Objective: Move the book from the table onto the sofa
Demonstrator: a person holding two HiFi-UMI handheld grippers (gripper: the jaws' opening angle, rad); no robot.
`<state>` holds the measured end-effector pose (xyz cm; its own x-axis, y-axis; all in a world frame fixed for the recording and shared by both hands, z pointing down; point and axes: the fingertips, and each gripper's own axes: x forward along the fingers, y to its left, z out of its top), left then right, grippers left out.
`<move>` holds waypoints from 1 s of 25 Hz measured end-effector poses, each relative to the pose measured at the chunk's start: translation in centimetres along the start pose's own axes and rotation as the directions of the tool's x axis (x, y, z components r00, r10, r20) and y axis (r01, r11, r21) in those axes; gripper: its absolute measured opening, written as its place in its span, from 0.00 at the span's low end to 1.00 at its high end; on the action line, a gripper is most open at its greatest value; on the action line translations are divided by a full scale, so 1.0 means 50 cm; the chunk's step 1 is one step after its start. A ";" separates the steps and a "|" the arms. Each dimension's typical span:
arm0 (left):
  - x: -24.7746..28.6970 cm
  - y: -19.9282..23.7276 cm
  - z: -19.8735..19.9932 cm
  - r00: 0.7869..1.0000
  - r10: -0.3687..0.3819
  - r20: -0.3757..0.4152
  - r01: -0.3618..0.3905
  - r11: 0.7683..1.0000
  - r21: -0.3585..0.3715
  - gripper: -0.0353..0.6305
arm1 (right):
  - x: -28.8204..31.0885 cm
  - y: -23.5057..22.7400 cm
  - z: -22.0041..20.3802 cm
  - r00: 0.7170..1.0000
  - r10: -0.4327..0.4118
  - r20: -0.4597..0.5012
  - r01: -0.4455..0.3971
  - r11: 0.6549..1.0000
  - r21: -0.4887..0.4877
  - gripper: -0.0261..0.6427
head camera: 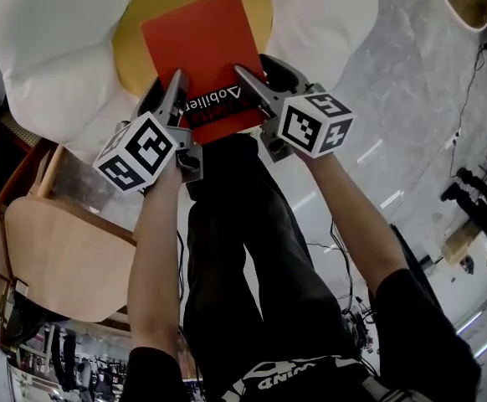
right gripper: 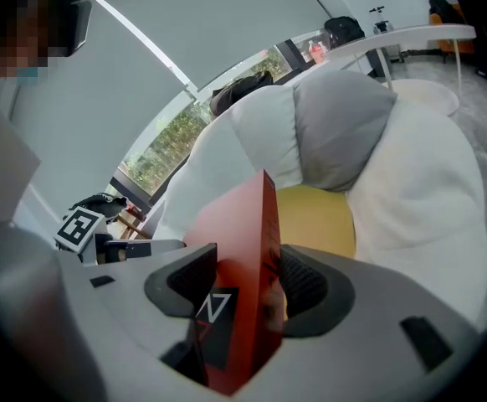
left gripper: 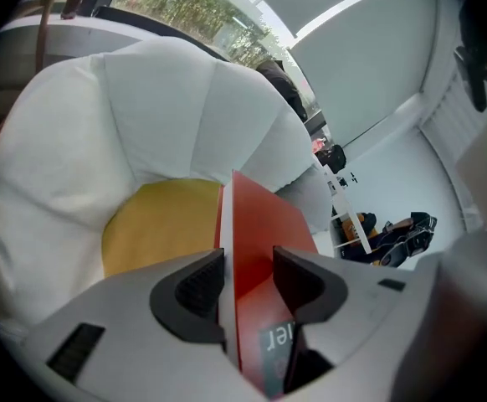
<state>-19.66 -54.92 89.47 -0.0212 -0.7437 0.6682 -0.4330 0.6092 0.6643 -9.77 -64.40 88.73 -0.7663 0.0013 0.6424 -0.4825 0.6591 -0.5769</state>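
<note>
Head view has both grippers clamped on the near short edge of a flat red book (head camera: 197,44) with a black label strip. The left gripper (head camera: 175,90) takes its left corner and the right gripper (head camera: 252,86) its right corner. Each gripper view shows the jaws standing fairly wide, with the dark pads pressed on either face of the book's thickness. The book sits above the round yellow seat pad (head camera: 135,23) of the white, petal-shaped soft sofa (head camera: 51,48); I cannot tell whether it touches the pad. Its other three edges are free. White petals ring the yellow pad at left and right. A pale wooden chair (head camera: 59,258) stands just beside the sofa's left edge, and grey marbled floor (head camera: 411,99) lies open at right.
</note>
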 end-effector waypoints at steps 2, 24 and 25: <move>0.027 0.020 -0.015 1.000 0.003 -0.001 -0.003 1.000 -0.005 0.34 | 0.021 -0.025 -0.016 1.000 0.000 -0.011 0.000 1.000 -0.002 0.38; 0.175 0.123 -0.039 1.000 0.001 0.024 -0.002 0.999 0.040 0.34 | 0.161 -0.140 -0.073 1.000 -0.010 -0.014 0.009 0.999 -0.044 0.38; 0.176 0.123 -0.040 1.000 0.000 0.021 -0.001 0.999 0.043 0.34 | 0.162 -0.140 -0.075 1.000 -0.011 -0.013 0.010 0.999 -0.045 0.38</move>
<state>-20.70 -57.17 100.12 -0.0400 -0.7494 0.6609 -0.4711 0.5975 0.6489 -10.98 -66.20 99.86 -0.7553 0.0041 0.6554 -0.4709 0.6921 -0.5470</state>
